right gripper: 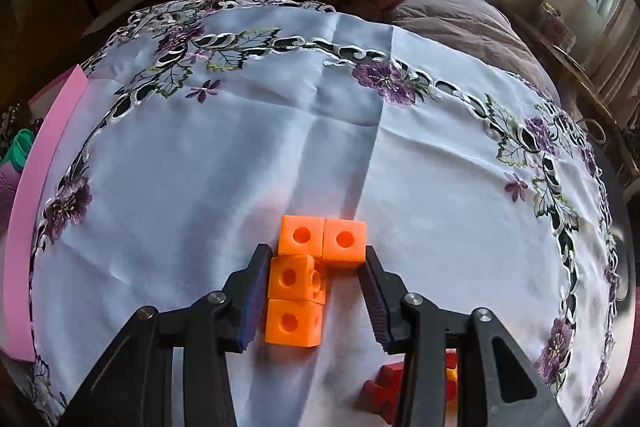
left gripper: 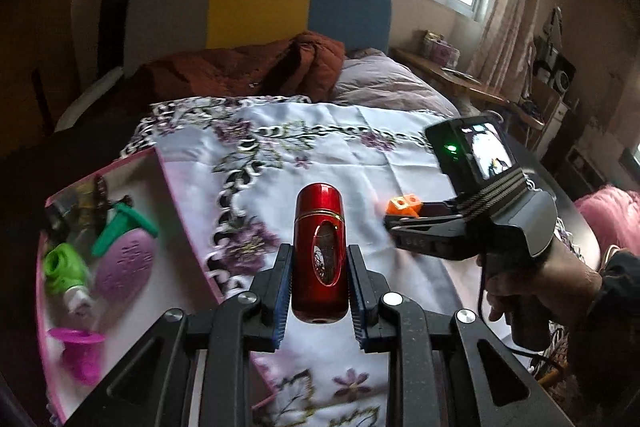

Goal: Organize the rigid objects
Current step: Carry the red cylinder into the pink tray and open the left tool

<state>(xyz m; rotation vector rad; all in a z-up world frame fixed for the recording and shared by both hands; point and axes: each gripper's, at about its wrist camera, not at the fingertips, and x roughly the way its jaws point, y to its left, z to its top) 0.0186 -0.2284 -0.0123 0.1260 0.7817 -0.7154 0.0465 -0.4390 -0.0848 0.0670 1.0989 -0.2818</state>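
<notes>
Tablecloth [right gripper: 208,187]: broad middle and far stretch bare, open to passage. Left edge: pink box [left gripper: 180,211], crowded with toys. Near right: orange blocks [right gripper: 312,267] and red piece [right gripper: 380,391] obstruct.

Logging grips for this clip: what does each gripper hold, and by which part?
Left gripper clamps the red bottle by its lower sides. Right gripper straddles the orange blocks; whether it grips them cannot be told.
</notes>
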